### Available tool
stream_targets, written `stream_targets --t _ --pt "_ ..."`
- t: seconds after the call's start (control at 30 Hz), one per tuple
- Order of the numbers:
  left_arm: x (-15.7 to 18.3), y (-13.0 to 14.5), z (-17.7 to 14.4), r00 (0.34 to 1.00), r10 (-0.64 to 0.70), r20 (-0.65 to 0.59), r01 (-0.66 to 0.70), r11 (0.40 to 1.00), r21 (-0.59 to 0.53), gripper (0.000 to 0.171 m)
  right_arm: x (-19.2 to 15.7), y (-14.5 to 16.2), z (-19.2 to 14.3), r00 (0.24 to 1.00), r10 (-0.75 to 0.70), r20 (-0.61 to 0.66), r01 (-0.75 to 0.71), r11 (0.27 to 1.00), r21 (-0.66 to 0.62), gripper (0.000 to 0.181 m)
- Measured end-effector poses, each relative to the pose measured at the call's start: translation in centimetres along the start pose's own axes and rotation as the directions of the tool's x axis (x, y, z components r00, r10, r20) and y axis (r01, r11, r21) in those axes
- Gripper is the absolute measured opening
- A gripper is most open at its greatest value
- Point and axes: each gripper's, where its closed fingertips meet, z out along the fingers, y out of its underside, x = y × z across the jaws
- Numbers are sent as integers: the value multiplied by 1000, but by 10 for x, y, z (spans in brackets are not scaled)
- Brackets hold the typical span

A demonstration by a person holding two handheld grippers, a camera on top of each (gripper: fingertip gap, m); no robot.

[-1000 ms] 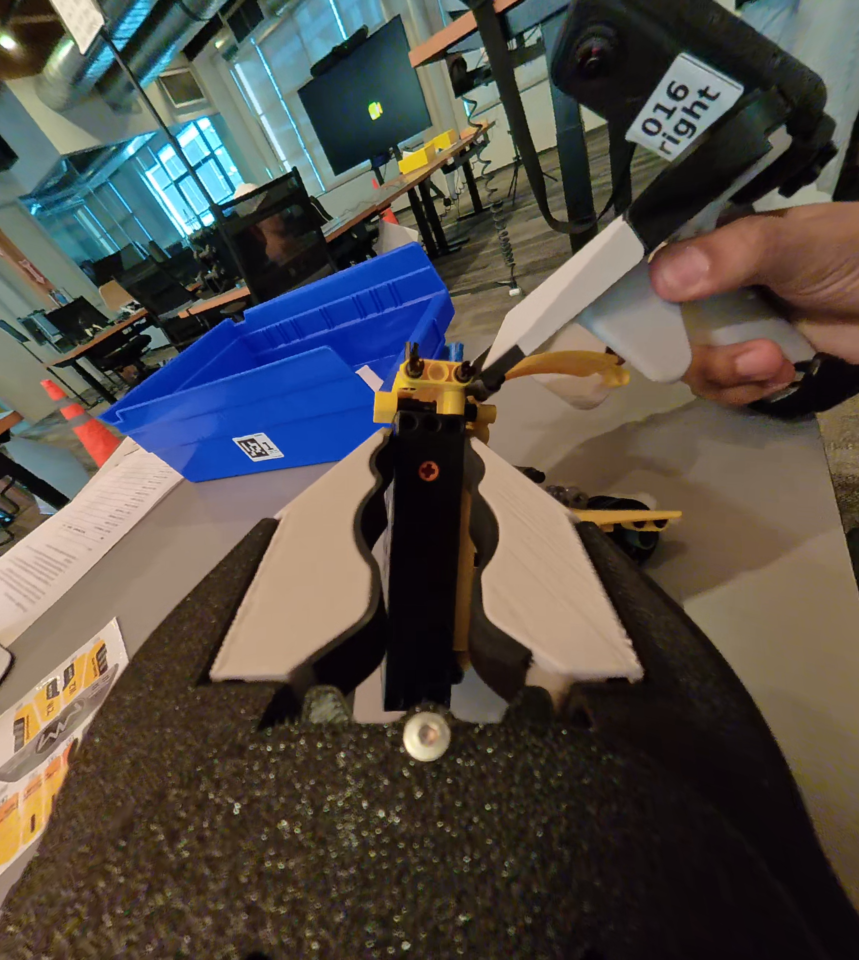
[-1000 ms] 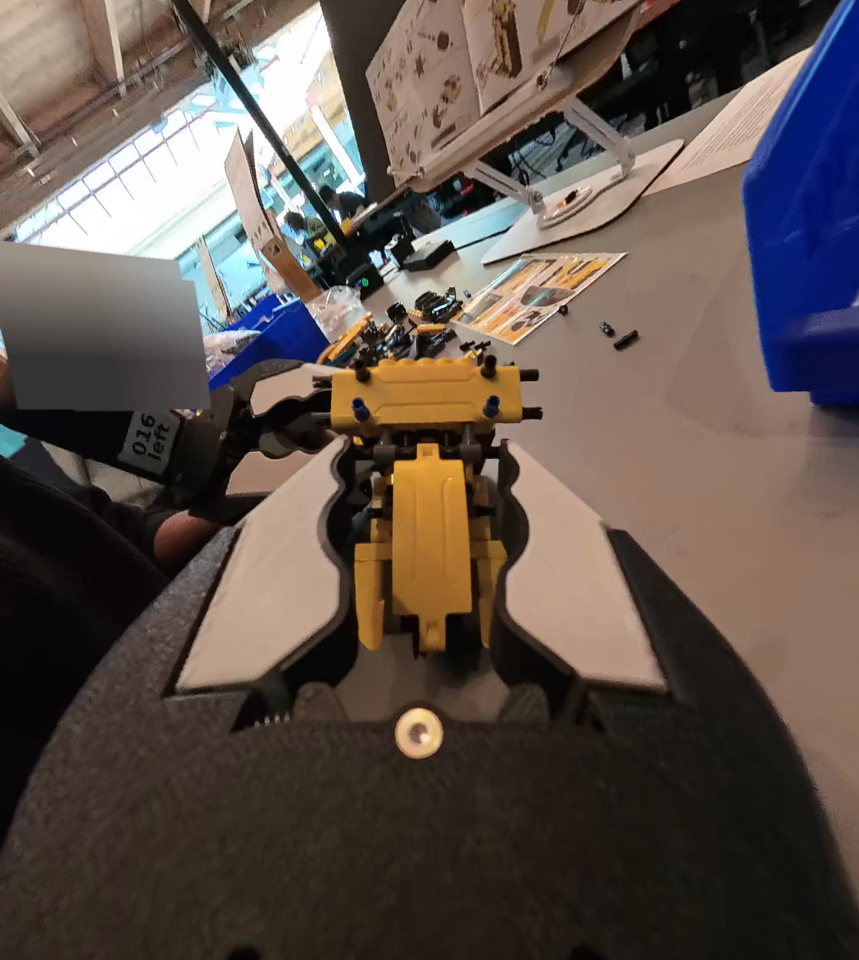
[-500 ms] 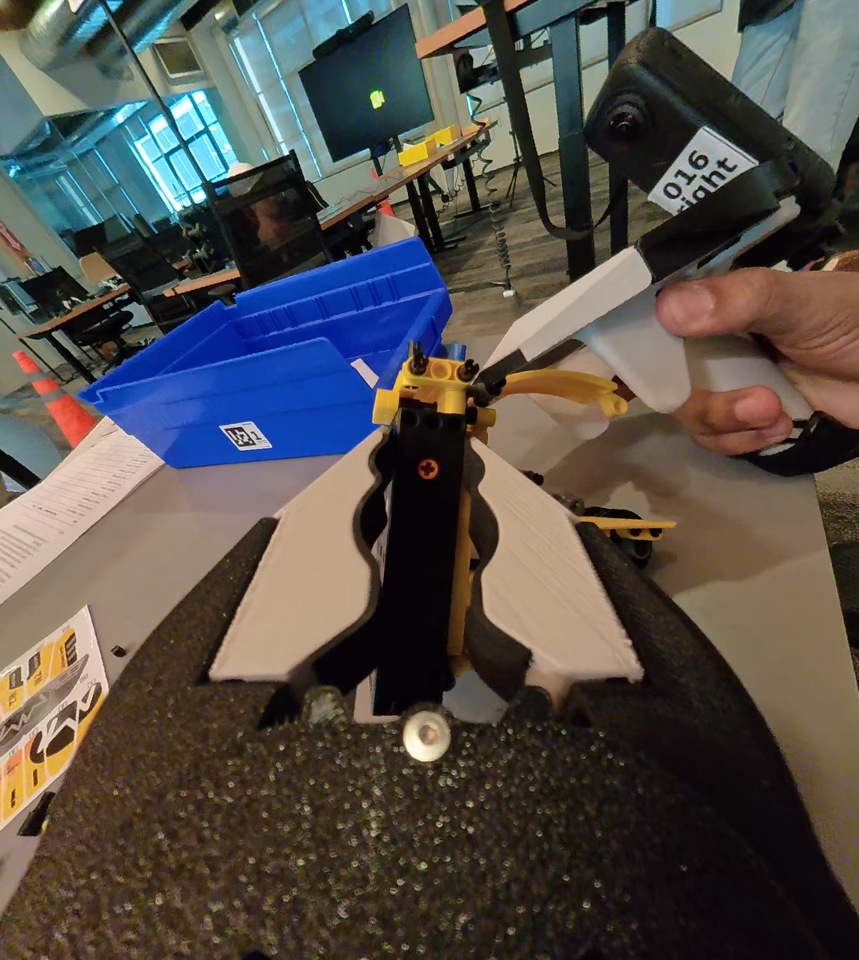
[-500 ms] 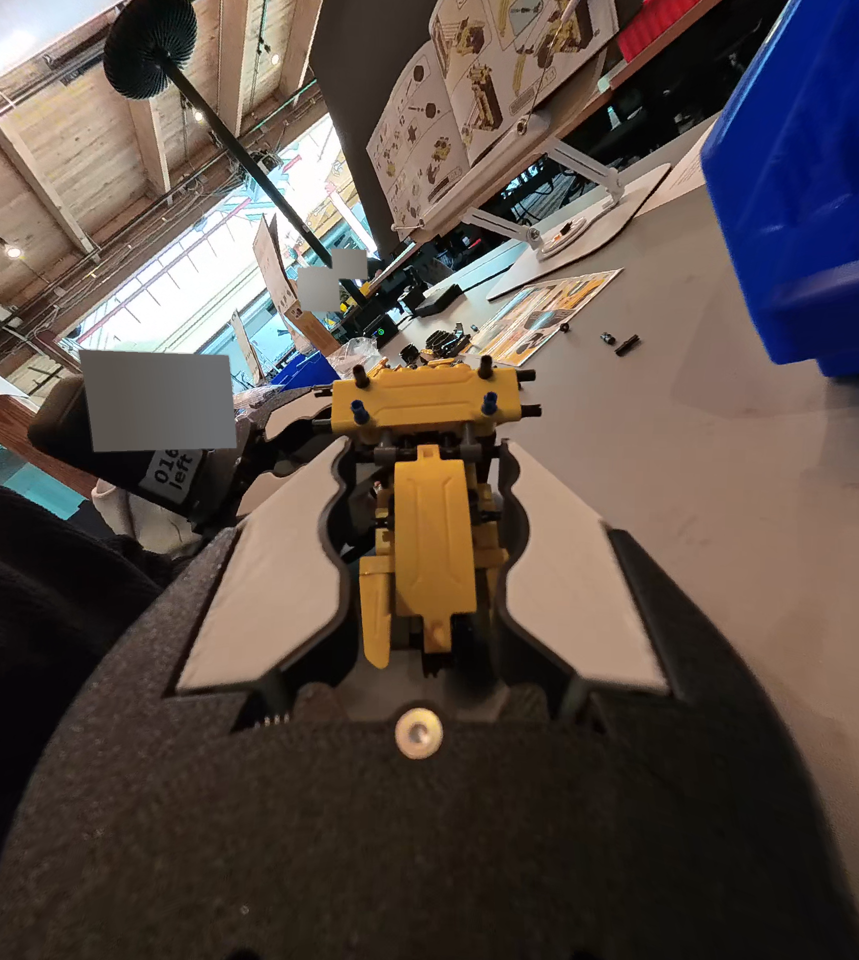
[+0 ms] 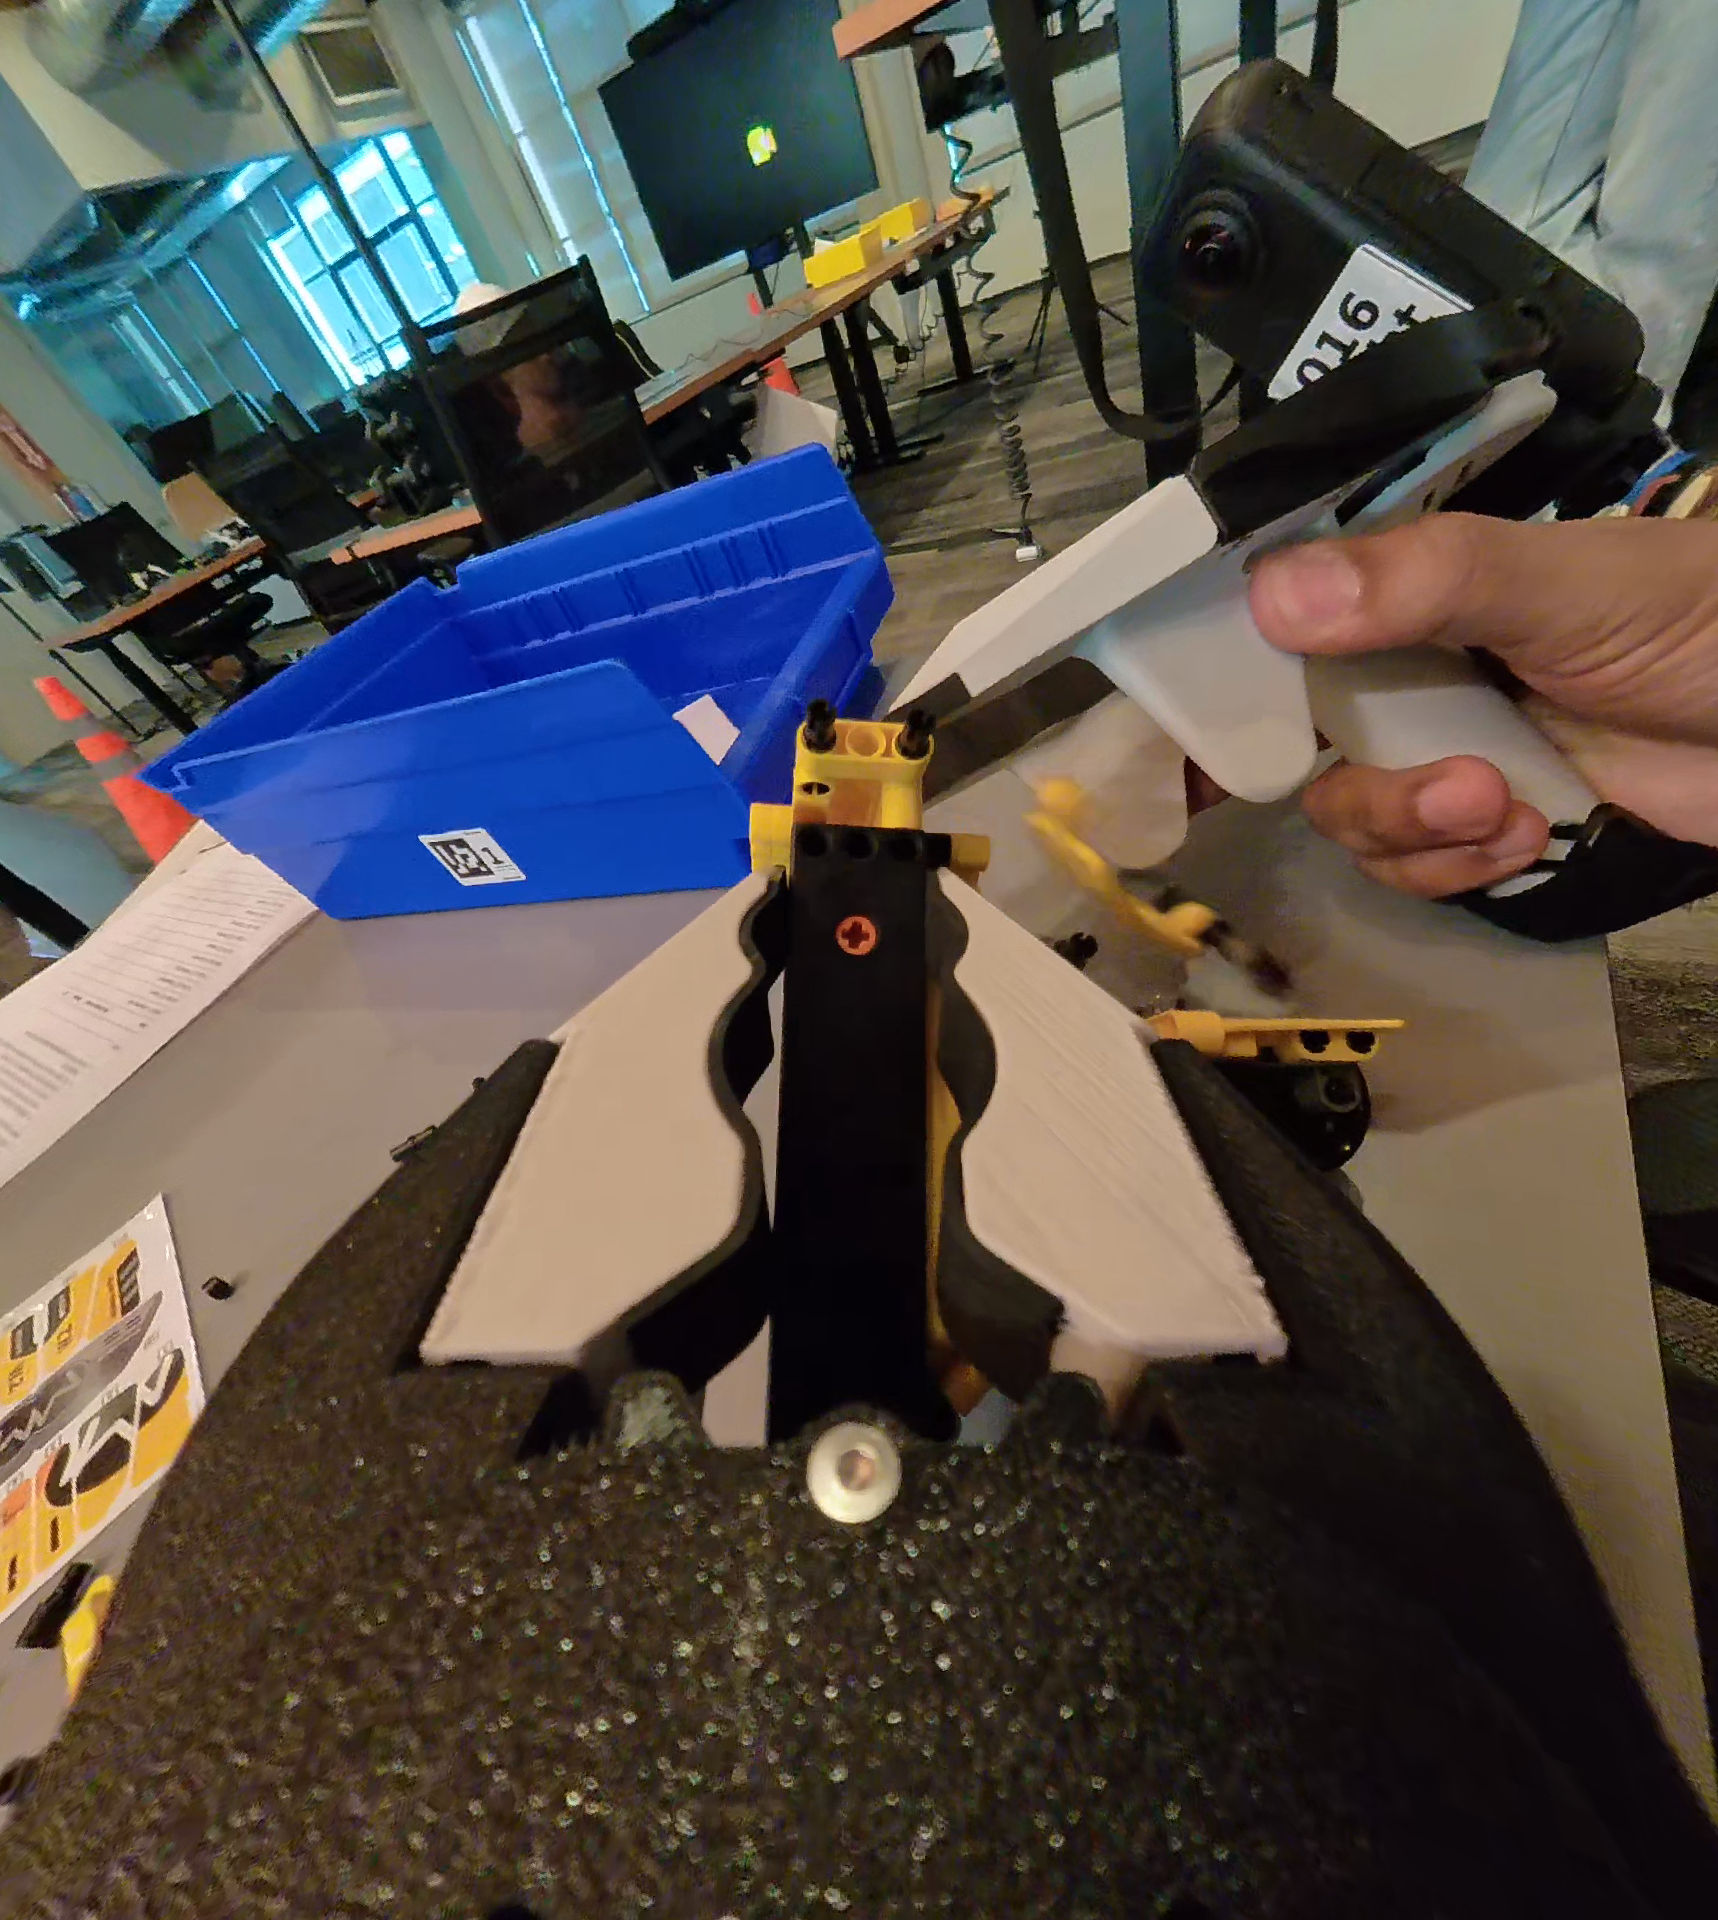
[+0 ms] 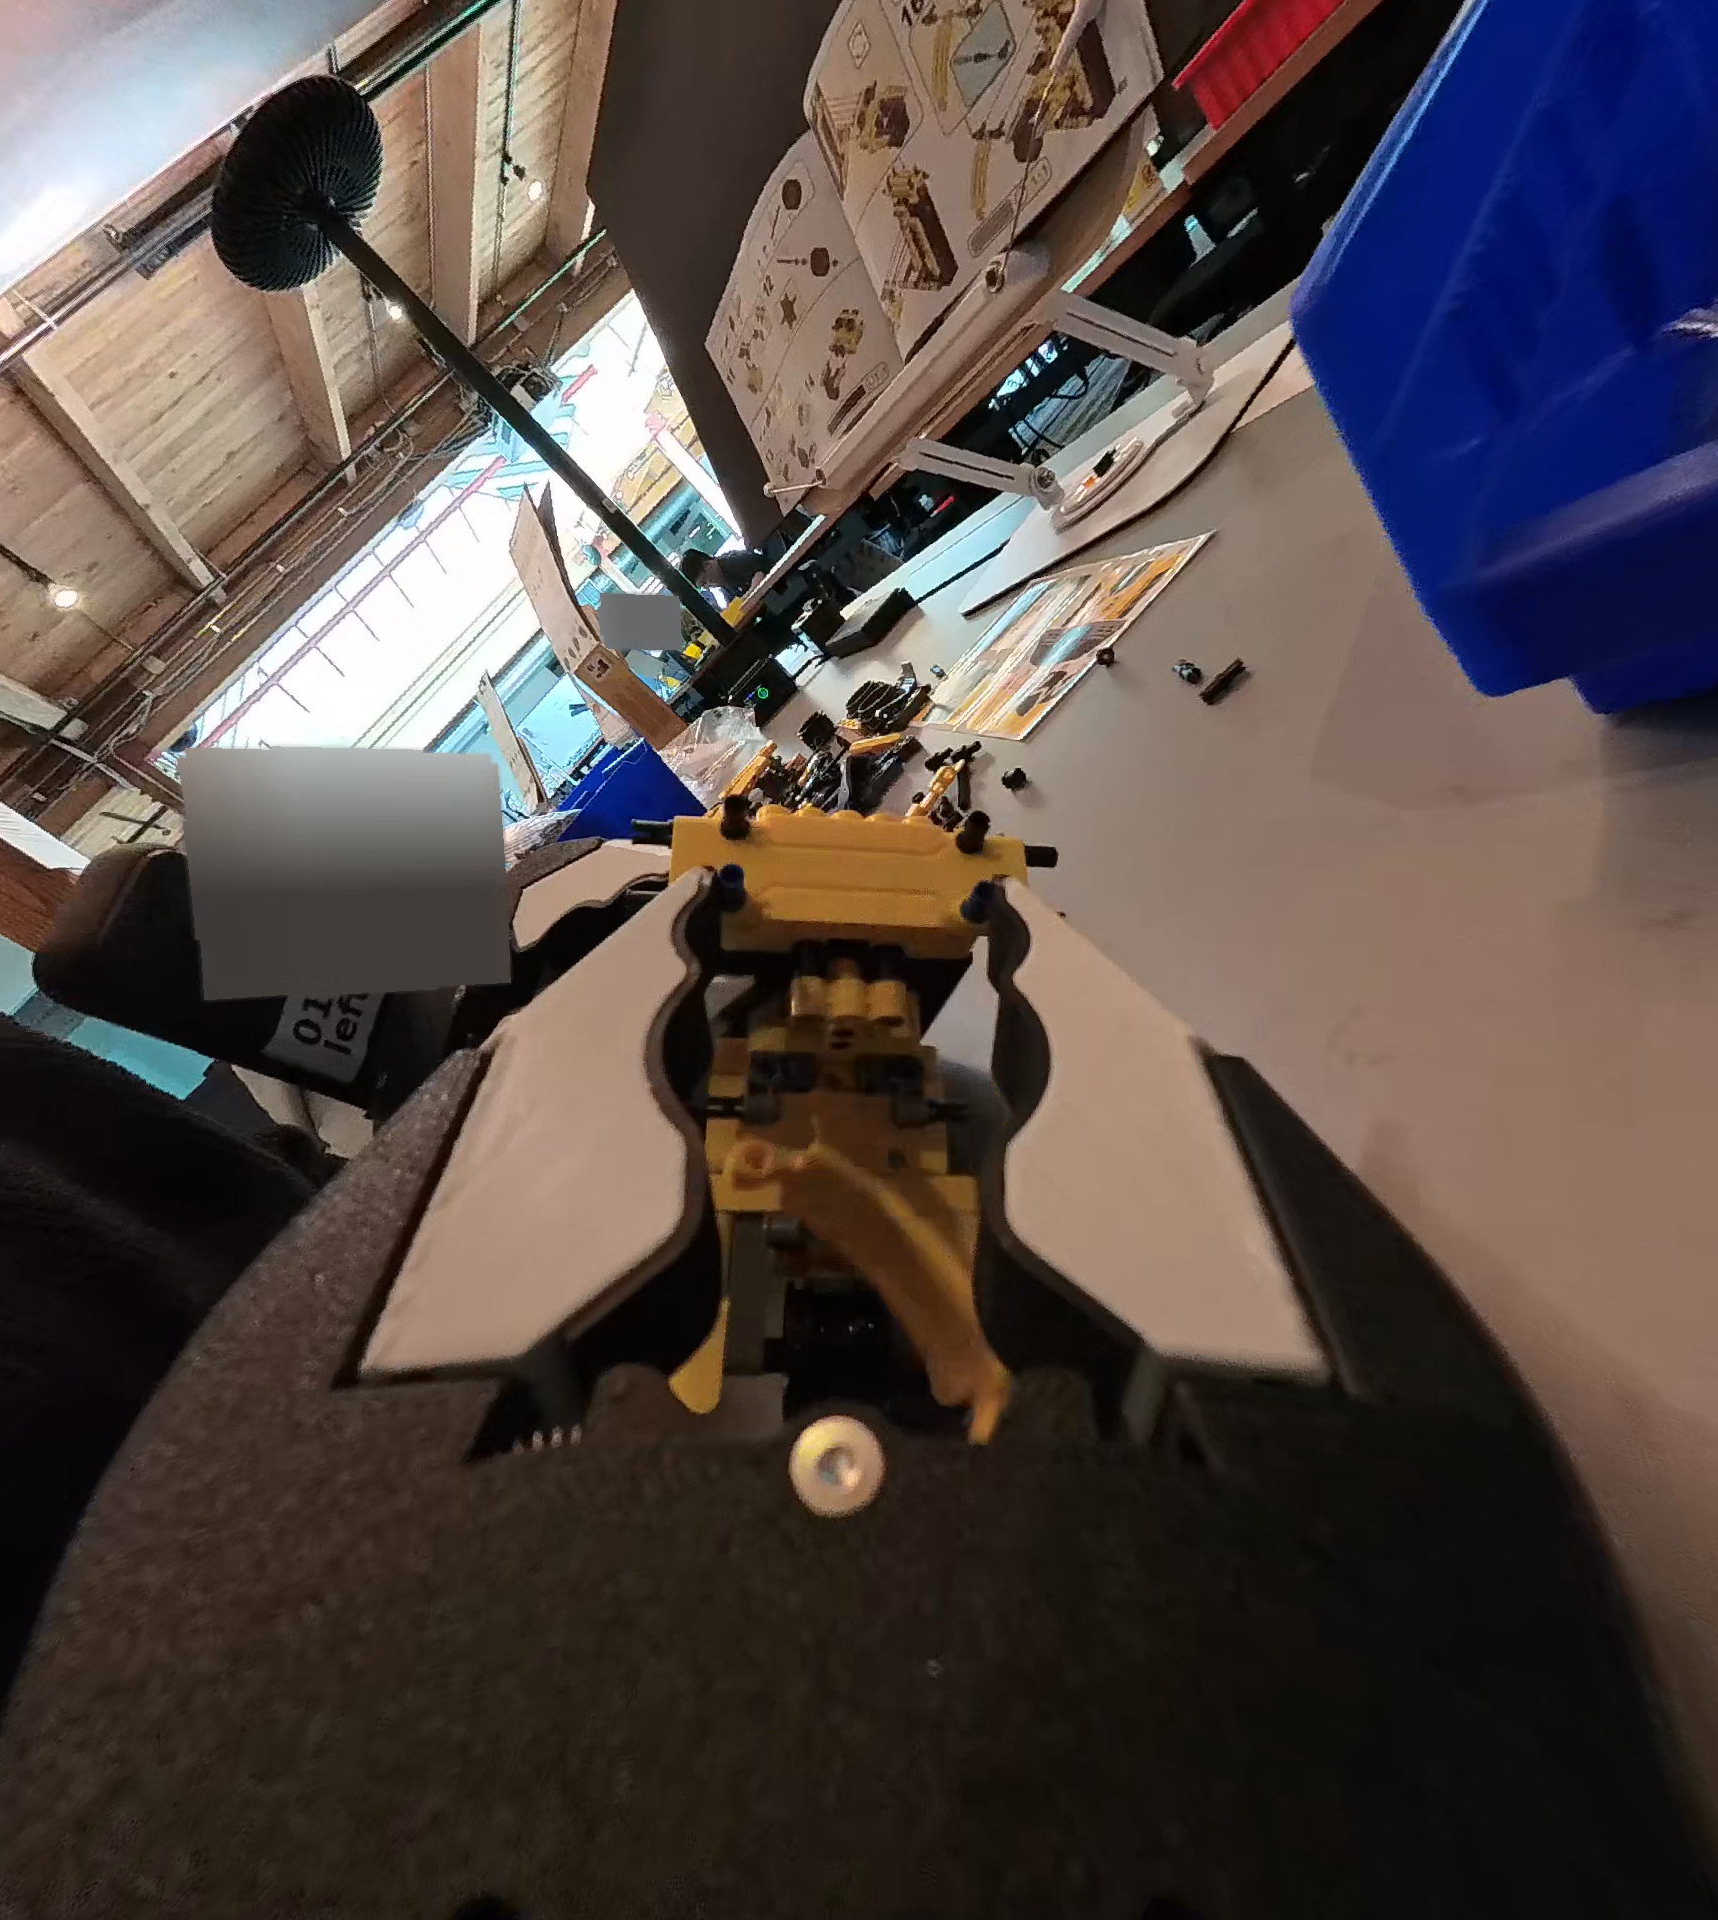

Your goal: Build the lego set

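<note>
The yellow-and-black brick model [image 5: 850, 1039] is held up above the grey bench [image 5: 315, 1018], its long black beam clamped between the two pale fingers of the left tool [image 5: 855, 904], with its yellow top block standing clear of the fingertips. Behind it on the bench sits a blue bin [image 5: 522, 748], the biggest thing there, with a printed sheet [image 5: 86, 997] just beside it and a yellow sticker sheet [image 5: 34, 1382] nearer the camera. The right tool [image 6: 844, 904], gripped by a hand [image 5: 1561, 707], meets the model from the far side. Its jaws now stand apart, wider than half a second ago, and their tips flank the yellow block; whether they touch it I cannot tell. The curved yellow panel [image 5: 1115, 883], pinched flat between those fingers a moment earlier, is no longer gripped. In the right wrist view it lies skewed in the gap, and from the left it shows as a blur below the right tool, above the bench, so it looks to have come loose. A black-and-yellow sub-assembly [image 5: 1281, 1049] rests on the bench under it, and small loose pieces [image 6: 876, 748] lie scattered farther off.
</note>
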Motion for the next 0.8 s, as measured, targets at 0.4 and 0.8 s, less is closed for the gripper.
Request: stream_targets --t 0.4,0.8 --pt "1 1 2 1000 25 6 -25 1000 -11 25 2 -15 -36 978 -158 -135 161 987 10 33" --pt "-31 12 -12 997 -6 83 9 1000 -30 26 5 48 -112 813 -489 -316 390 861 -328 76"
